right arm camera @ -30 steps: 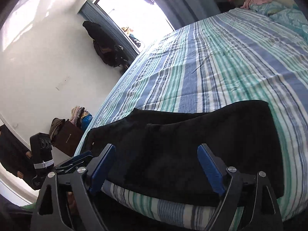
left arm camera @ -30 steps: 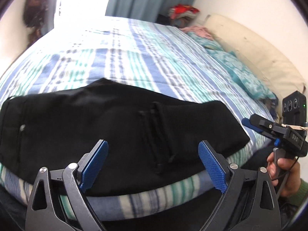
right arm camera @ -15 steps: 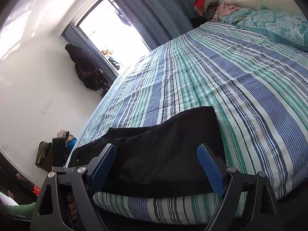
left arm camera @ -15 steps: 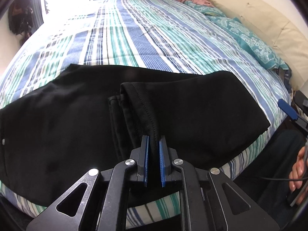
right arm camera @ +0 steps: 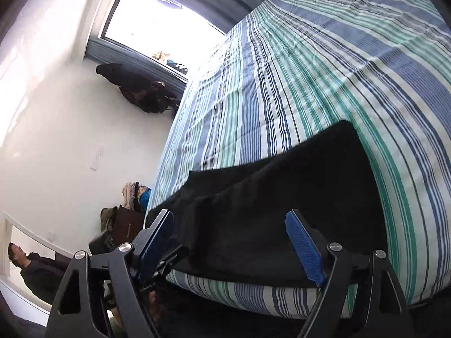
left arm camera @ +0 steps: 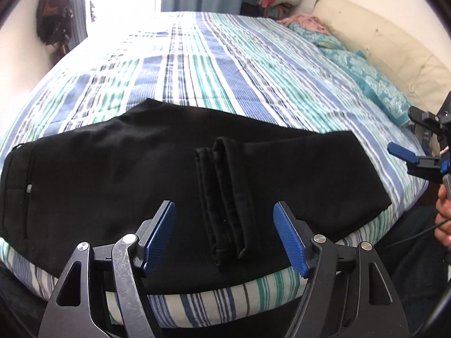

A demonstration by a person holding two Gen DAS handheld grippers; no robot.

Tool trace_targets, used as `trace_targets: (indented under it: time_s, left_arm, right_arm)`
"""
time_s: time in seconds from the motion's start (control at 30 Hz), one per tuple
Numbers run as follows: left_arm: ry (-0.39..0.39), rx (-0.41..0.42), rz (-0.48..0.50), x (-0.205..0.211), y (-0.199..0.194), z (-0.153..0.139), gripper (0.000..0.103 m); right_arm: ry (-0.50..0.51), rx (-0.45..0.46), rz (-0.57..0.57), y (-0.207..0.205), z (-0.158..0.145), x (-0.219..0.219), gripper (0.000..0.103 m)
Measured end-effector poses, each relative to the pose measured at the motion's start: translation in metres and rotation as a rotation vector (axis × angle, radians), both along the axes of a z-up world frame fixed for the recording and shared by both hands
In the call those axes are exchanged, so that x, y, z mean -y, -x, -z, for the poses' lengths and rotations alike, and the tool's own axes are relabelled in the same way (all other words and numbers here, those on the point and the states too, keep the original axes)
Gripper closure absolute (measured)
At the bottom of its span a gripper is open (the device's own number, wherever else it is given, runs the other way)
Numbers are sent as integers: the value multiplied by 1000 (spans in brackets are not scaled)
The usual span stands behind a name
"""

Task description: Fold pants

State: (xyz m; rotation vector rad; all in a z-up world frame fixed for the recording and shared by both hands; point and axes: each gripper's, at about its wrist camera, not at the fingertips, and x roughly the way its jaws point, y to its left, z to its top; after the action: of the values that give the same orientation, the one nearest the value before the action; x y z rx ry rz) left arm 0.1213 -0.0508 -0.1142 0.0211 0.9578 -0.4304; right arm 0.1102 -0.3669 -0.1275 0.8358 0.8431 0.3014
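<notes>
Black pants released, left tongs reopened

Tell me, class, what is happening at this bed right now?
A person is folding black pants on a striped bedspread, a handheld tool in each hand. The pants lie folded over near the bed's edge, their leg hems stacked on top. The left tool has just been opening, its pads clear of the hems. The right tool hovers open at the pants' other end, holding nothing.
</notes>
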Motion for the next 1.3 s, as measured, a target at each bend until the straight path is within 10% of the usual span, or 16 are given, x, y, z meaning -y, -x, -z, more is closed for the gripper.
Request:
trace_targets:
  time_s: [0.1, 0.27, 0.53, 0.73, 0.8, 0.87, 1.03, 1.3]
  left_arm:
    - [22, 36, -16, -3, -2, -11, 29]
    - [-4, 49, 1, -3, 3, -12, 29]
    - [69, 21, 12, 0, 6, -7, 22]
    - [28, -50, 23, 15, -2, 16, 23]
    - [28, -12, 24, 6, 6, 10, 22]
    - [9, 28, 13, -2, 13, 5, 20]
    - [9, 17, -53, -14, 6, 3, 17]
    - [-18, 29, -107, -34, 15, 7, 14]
  right_arm:
    - [-81, -49, 14, -37, 0, 29, 19]
    - [-175, -357, 47, -90, 89, 53, 22]
    - [-202, -161, -38, -30, 15, 36, 10]
    - [-267, -321, 2, 24, 85, 19, 13]
    - [-308, -227, 64, 37, 80, 21, 13]
    - [-198, -91, 78, 47, 49, 13, 13]
    - [504, 92, 136, 64, -18, -42, 4]
    - [647, 43, 96, 55, -2, -56, 4]
